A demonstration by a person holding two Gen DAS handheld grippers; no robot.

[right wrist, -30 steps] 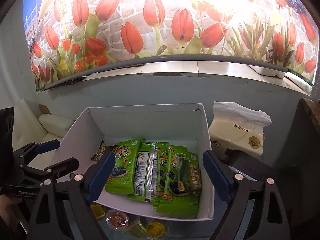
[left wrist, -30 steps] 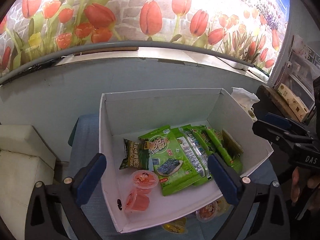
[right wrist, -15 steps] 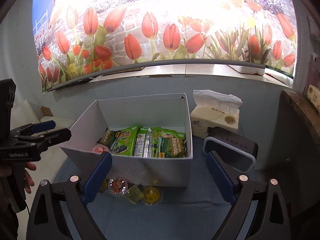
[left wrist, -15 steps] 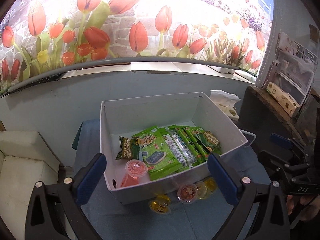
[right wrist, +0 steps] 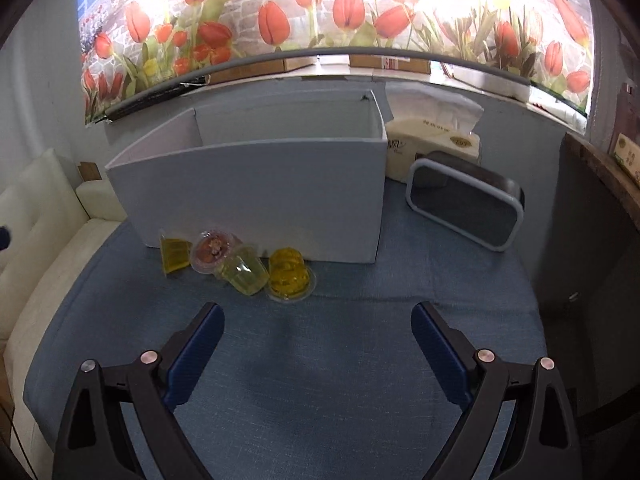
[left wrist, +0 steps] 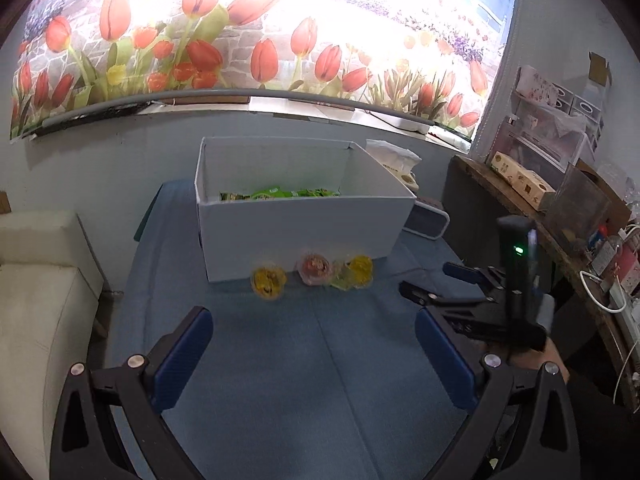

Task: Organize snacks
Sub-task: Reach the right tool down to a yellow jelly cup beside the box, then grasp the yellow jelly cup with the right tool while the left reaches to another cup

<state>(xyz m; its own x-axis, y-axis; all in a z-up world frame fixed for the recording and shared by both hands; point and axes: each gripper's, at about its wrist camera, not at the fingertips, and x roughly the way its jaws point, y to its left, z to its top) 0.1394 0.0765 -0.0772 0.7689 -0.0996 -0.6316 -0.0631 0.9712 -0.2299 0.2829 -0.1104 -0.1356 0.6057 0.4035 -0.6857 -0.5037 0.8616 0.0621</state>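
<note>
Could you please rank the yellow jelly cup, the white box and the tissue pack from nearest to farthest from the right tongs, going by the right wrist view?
1. Yellow jelly cup, on the cloth just ahead.
2. White box, behind it.
3. Tissue pack, back right.

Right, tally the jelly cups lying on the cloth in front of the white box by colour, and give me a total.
Deep yellow jelly cups: 2, left end and right end
Pale yellow-green jelly cup: 1
Pink-red jelly cup: 1
Total: 4, all outside the white box, on the blue cloth.
</note>
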